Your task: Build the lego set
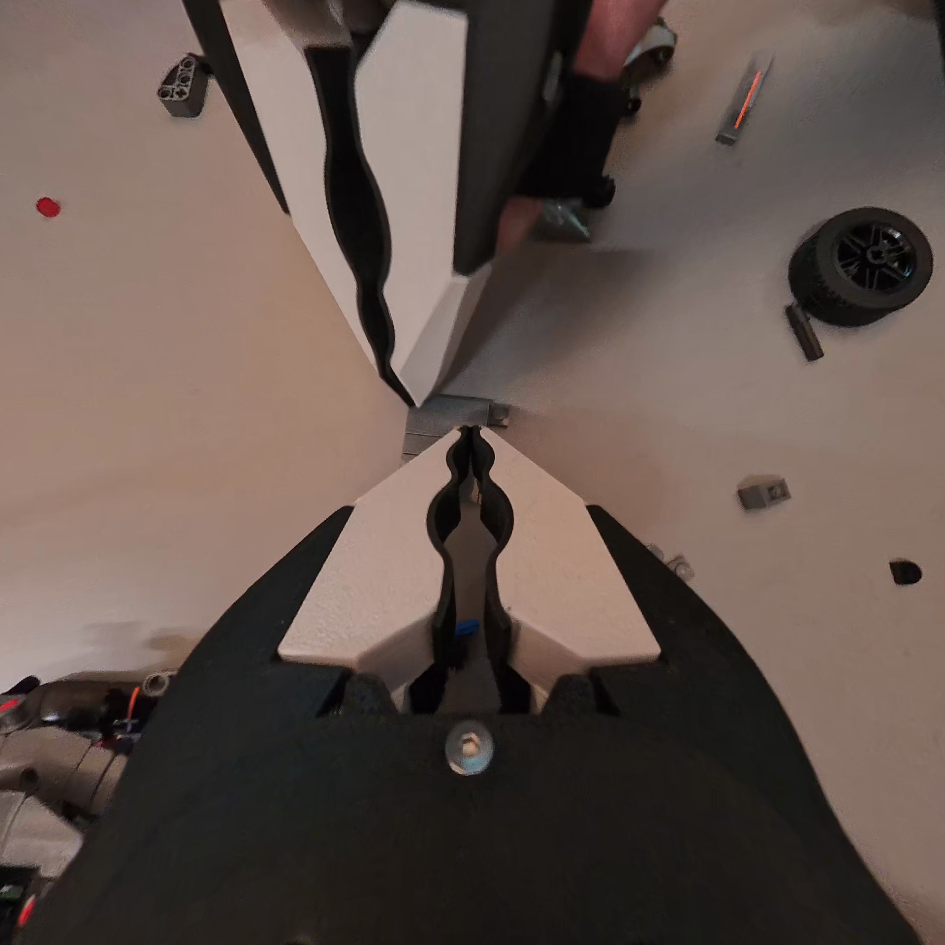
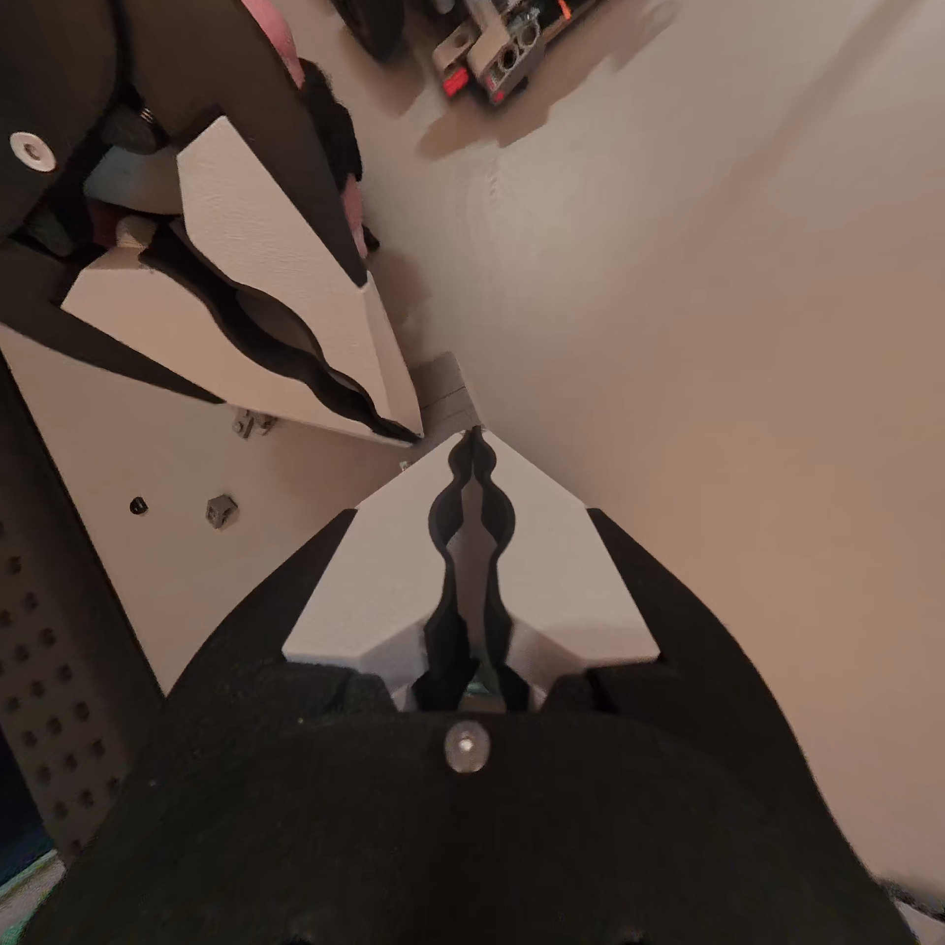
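Note:
A small grey lego piece (image 1: 440,417) is held between both grippers above the white table (image 1: 153,409). In the left wrist view my left gripper (image 1: 469,428) is shut, its tips pinching the near edge of the piece. The right gripper (image 1: 409,399) comes down from the top, also shut, with its tips on the far edge. In the right wrist view my right gripper (image 2: 473,430) is shut at the grey piece (image 2: 445,391), and the left gripper (image 2: 415,434) meets it from the upper left. Most of the piece is hidden by the fingers.
A black wheel (image 1: 859,266), a dark pin (image 1: 805,332), a grey strip with an orange line (image 1: 744,99), a small grey brick (image 1: 763,492), a grey beam (image 1: 181,84) and a red stud (image 1: 47,207) lie around. The part-built model (image 1: 51,757) also shows in the right wrist view (image 2: 491,56). My two grippers' fingertips are within a few centimetres of each other.

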{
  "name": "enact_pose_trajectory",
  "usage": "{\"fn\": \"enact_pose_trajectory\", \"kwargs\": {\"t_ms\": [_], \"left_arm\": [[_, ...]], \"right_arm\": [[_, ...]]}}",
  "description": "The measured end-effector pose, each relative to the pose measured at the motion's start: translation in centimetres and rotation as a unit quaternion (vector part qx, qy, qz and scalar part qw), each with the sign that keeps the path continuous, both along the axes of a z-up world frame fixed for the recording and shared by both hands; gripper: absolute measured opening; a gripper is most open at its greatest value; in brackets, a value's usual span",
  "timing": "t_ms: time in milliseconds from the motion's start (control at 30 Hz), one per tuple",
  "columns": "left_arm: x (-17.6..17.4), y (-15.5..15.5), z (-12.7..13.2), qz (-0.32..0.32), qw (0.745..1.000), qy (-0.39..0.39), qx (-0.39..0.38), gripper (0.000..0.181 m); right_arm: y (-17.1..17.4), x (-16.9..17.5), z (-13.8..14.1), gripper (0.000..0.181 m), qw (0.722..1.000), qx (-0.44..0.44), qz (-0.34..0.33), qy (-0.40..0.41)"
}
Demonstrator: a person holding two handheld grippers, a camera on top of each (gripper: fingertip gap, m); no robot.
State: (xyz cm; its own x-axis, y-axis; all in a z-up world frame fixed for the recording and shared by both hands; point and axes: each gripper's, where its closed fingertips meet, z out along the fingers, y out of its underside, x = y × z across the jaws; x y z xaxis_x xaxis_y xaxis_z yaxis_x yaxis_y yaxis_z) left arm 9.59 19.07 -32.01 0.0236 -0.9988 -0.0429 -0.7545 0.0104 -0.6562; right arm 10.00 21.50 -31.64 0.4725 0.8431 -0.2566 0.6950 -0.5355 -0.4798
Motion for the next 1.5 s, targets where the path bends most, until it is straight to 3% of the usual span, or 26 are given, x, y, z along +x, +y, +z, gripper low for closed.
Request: {"fn": "enact_pose_trajectory", "kwargs": {"t_ms": [200,300,400,600,733,833,1000,1300,1500], "left_arm": [[-1.2,0.9,0.7,0.017,1.0,-0.008,-0.02,0.0],[-1.7,1.0,0.1,0.019,1.0,0.008,-0.022,0.0],[-2.3,1.7,0.0,0.029,0.999,0.021,-0.011,0.001],[-3.3,2.9,0.0,0.054,0.998,0.029,0.0,0.002],[-3.7,3.9,0.6,0.078,0.997,0.016,0.005,0.006],[-3.9,4.1,1.2,0.085,0.996,0.008,-0.001,0.007],[-4.3,3.8,0.0,0.085,0.995,0.043,-0.006,0.008],[-3.5,3.7,0.1,0.087,0.996,0.026,-0.005,0.01],[-3.6,3.6,0.1,0.085,0.996,0.029,-0.009,0.01]], "right_arm": [[0.7,0.9,1.1,0.0,1.0,0.019,-0.004,0.003],[0.0,1.2,-0.3,0.0,0.999,0.011,0.016,-0.034],[-1.2,0.4,-1.0,0.0,0.998,0.004,0.046,-0.049],[-2.8,-1.8,-0.3,0.0,0.996,-0.011,0.084,-0.005],[-0.1,-0.7,2.1,0.0,0.999,0.028,0.024,0.033],[0.7,0.1,2.3,0.0,0.999,0.029,0.002,0.043],[0.3,-0.4,0.9,0.0,0.999,0.046,0.028,0.005],[0.7,-0.1,0.4,0.0,0.998,0.057,0.026,-0.011],[0.6,-1.4,1.3,0.0,0.997,0.07,0.031,0.029]]}}
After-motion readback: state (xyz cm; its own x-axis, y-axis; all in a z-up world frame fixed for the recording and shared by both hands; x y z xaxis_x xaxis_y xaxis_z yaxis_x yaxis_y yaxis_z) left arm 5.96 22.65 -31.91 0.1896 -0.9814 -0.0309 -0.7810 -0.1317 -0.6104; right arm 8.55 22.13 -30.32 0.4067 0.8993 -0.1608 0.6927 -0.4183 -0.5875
